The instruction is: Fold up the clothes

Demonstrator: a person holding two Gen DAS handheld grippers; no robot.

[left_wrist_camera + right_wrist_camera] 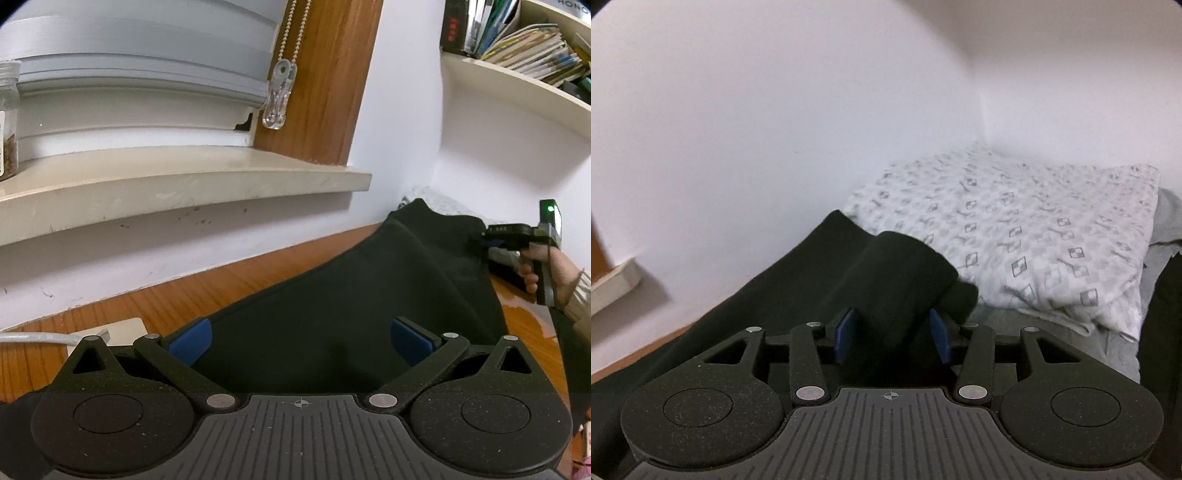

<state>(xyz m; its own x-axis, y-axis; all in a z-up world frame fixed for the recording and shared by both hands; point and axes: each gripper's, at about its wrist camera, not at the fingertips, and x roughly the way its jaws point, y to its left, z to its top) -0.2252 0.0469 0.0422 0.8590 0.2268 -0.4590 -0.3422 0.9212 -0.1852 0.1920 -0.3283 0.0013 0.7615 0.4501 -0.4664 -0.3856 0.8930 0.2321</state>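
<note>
A black garment (369, 280) lies spread across the wooden table (207, 291), running from my left gripper to the far right. My left gripper (301, 343) is open wide just above the near end of the cloth, with nothing pinched between its blue pads (190, 345). At the far end, a hand holds my right gripper (495, 240) at the garment's edge. In the right wrist view, my right gripper (892, 336) is shut on a thick raised fold of the black garment (905, 273), which fills the gap between its blue pads (845, 334).
A patterned white folded cloth (1034, 236) lies on grey fabric (1115, 343) just beyond the right gripper, against the white wall. A windowsill (177, 181) with a jar (7, 118) overhangs the table's back. A white cable and adapter (92, 332) sit at the left; bookshelves (517, 85) are up right.
</note>
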